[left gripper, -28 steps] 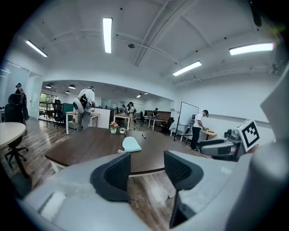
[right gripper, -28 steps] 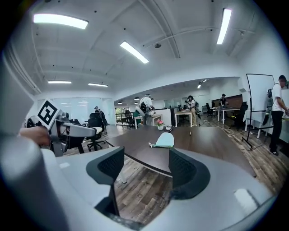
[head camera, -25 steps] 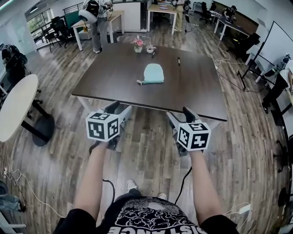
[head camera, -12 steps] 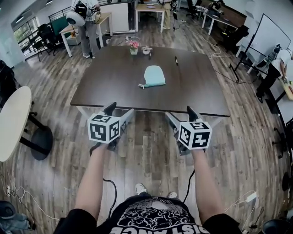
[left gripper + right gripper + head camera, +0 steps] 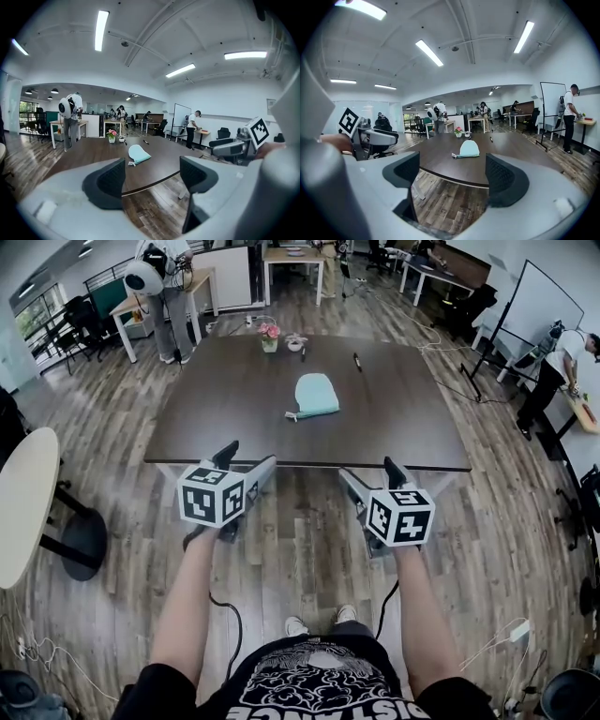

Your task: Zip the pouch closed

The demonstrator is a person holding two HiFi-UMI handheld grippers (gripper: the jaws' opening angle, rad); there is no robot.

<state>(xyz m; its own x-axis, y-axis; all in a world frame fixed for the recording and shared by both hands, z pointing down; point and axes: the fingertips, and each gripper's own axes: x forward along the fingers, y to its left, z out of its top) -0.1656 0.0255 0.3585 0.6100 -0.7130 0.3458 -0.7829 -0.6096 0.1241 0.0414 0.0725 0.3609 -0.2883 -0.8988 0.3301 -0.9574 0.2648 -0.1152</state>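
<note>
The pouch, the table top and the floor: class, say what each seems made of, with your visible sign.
Pouch: probably soft fabric, matte pale mint; it lies limp and rounded.
Table top: likely dark laminate or veneer, smooth, faint sheen.
Floor: wood-look planks with visible grain and seams; real wood or vinyl, unclear.

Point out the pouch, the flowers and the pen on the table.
pouch (image 5: 316,393), head view, the middle of its light green body.
flowers (image 5: 270,332), head view, the pink blooms.
pen (image 5: 357,361), head view, the middle of its dark barrel.
</note>
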